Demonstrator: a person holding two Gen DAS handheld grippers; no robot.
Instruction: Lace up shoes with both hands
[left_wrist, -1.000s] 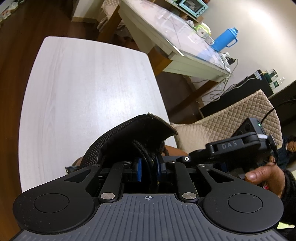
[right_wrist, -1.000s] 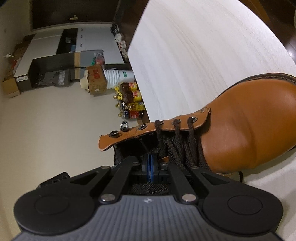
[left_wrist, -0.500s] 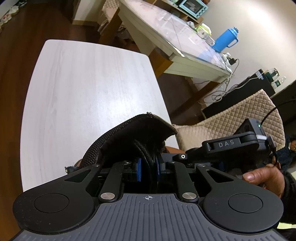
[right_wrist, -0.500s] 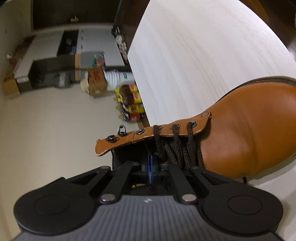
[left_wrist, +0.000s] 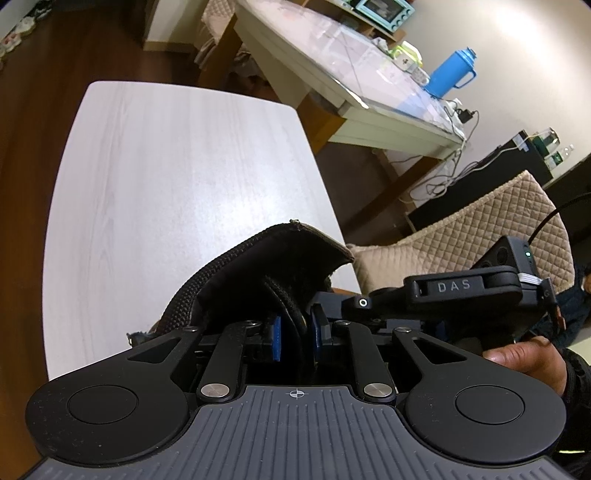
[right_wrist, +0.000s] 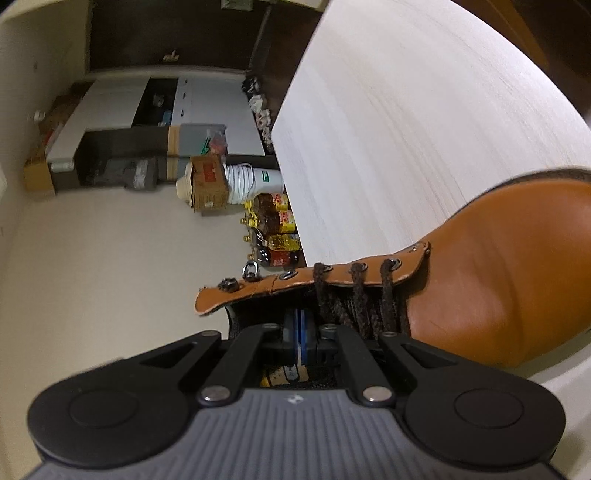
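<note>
In the left wrist view, the left gripper (left_wrist: 295, 328) has its blue-padded fingers (left_wrist: 277, 338) pinching the dark padded tongue of the boot (left_wrist: 258, 273), whose folded black edge passes between the pads while its mesh-backed flap rises just beyond them. Just right of that tongue, the black right gripper marked DAS (left_wrist: 454, 291) reaches in, held by a hand (left_wrist: 524, 360) in a dark sleeve. In the right wrist view, the right gripper (right_wrist: 301, 334) has its blue pads pressed together just beside the dark brown braided lace (right_wrist: 354, 299); whether lace is caught between them cannot be told. That lace crosses through three metal eyelets of the tan leather eyelet flap (right_wrist: 314, 280), and two upper fittings nearer the flap's tip stand unlaced. The tan leather boot (right_wrist: 509, 273) lies on the pale wood-grain table (right_wrist: 406, 129), its toe to the right of the flap. Beyond the table's far edge stand a blue jug (left_wrist: 448, 74) on a glass-topped table (left_wrist: 332, 48) and a quilted beige chair (left_wrist: 469, 236).
</note>
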